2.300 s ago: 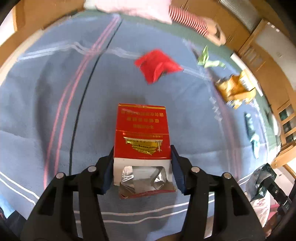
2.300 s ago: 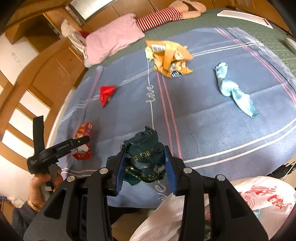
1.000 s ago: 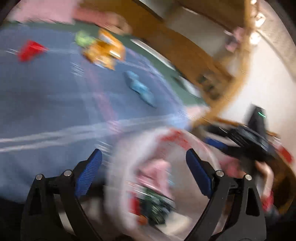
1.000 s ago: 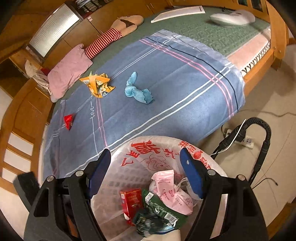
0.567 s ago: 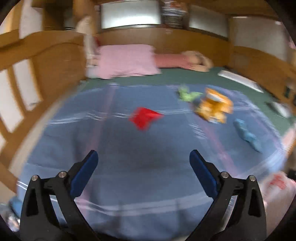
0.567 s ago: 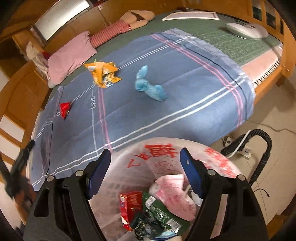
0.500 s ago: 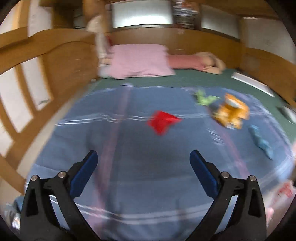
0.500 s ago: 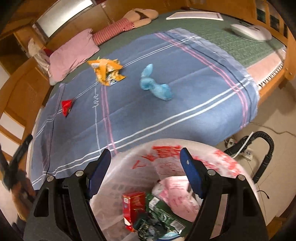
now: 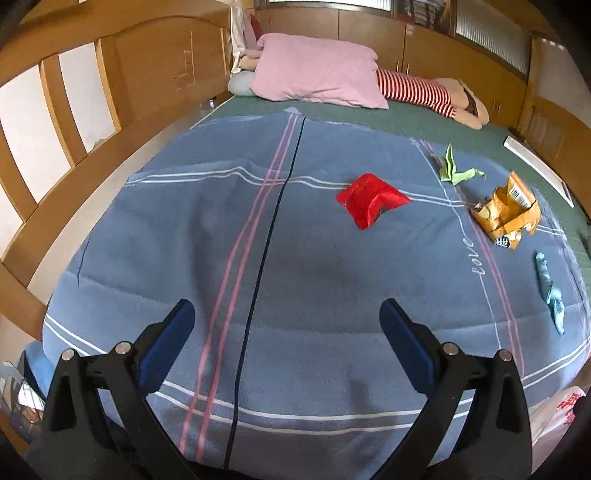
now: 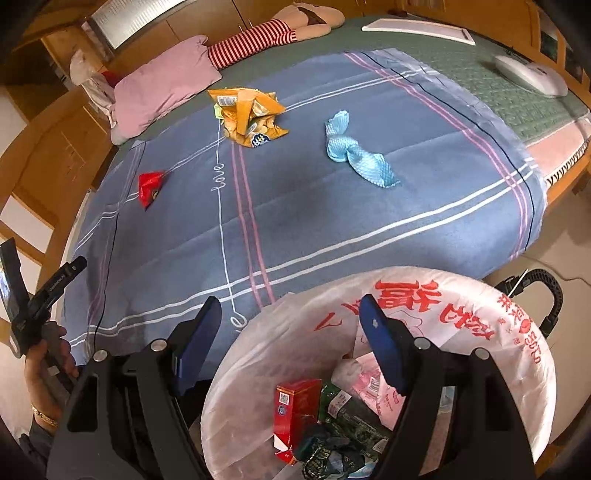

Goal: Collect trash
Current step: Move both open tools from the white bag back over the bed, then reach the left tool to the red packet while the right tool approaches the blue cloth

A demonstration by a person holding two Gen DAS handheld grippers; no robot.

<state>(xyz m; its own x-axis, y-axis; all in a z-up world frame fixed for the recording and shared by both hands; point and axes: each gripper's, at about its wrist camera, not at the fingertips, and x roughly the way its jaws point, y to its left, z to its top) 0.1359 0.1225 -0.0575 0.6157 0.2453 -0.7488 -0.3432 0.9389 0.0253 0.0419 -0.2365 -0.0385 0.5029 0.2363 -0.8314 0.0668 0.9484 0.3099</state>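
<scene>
Both loads were away. The red carton point(image 10: 297, 417) and the dark green wrapper point(image 10: 332, 448) now lay in the white bin bag point(image 10: 461, 306) beside the bed. The left gripper point(image 9: 286, 325), jaws just spread wide and empty, had swung back over the blue blanket point(image 9: 184, 229). The right gripper point(image 10: 290, 330), apart and empty, hung at the bag's rim. Red wrapper point(image 9: 371, 199), orange packet point(image 9: 506, 214), green paper point(image 9: 452, 171) and blue wrapper point(image 9: 550, 291) remained.

I see a wooden bed frame point(image 9: 74, 122) with pale slatted panels, wooden cabinets point(image 9: 369, 33) behind it under frosted windows point(image 9: 487, 40), a green mattress cover point(image 10: 480, 74), a blue striped blanket point(image 9: 295, 277), and a pink pillow point(image 9: 317, 72). Daylight.
</scene>
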